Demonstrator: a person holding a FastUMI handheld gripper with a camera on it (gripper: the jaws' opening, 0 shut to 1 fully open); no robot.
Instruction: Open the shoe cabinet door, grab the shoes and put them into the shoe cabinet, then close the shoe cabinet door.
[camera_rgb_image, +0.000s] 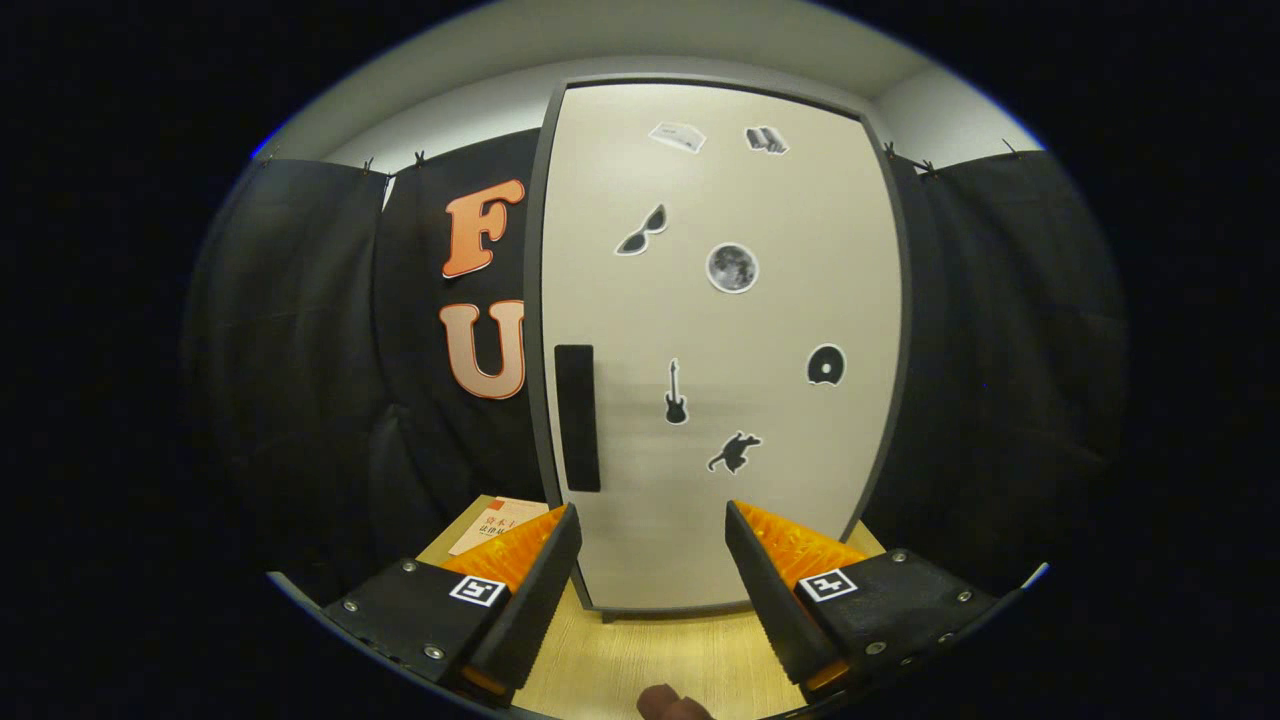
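Note:
A tall shoe cabinet (720, 330) stands on a wooden tabletop (650, 660) straight ahead of me. Its pale door is shut and carries several small stickers. A dark vertical handle (577, 417) sits near the door's left edge. My gripper (652, 530) is open, its two fingers spread wide just in front of the door's lower part, with nothing between them. The left fingertip (560, 530) lies just below the handle.
A book (495, 527) lies on the tabletop left of the cabinet, behind the left finger. Black cloth walls close in on both sides. A small brown object (672, 705) shows at the table's near edge, between the fingers.

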